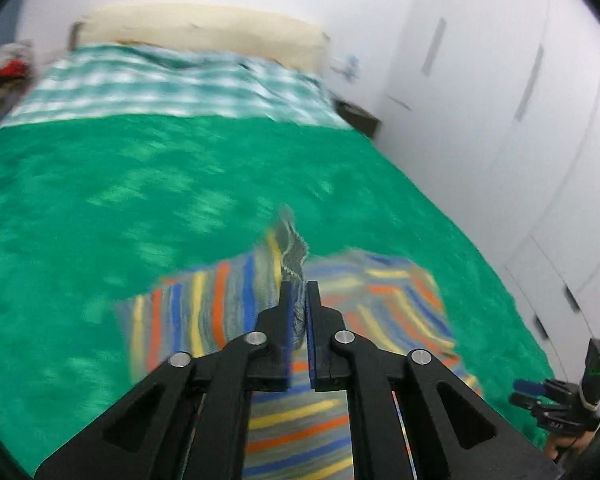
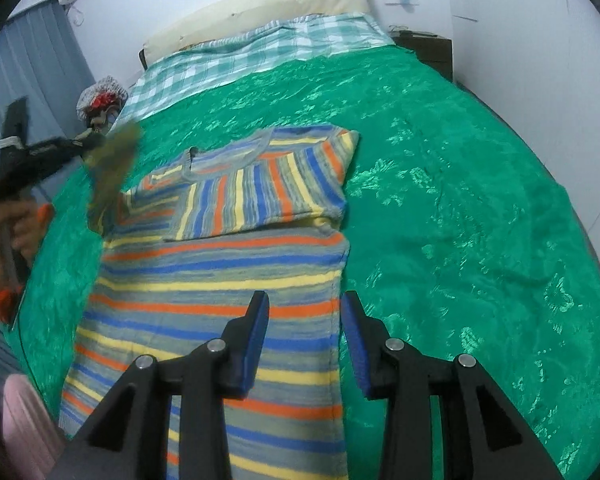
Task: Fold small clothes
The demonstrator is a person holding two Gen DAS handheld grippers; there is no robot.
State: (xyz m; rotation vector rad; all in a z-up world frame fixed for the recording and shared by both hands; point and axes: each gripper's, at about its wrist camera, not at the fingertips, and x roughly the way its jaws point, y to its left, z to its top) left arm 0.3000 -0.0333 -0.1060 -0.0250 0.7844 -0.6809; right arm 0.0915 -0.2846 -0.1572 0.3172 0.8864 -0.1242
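1. Striped shirt (image 2: 236, 264) flat on green bedspread (image 2: 460, 200), lengthwise toward the headboard; right sleeve already folded across the chest.
2. Left gripper (image 1: 299, 292) pinched narrow on left sleeve (image 1: 288, 240), lifted off the bedspread at the shirt's left edge.
3. Right gripper (image 2: 304, 308) spread wide, empty, hovering over the shirt's right hem edge.
4. Step judged: left-sleeve fold underway.
5. Next likely needed: carry sleeve inward over the chest, lay flat, release; then hem-to-collar fold.

Blurred sleeve (image 2: 114, 160), shirt (image 2: 220, 320) bottom cut off
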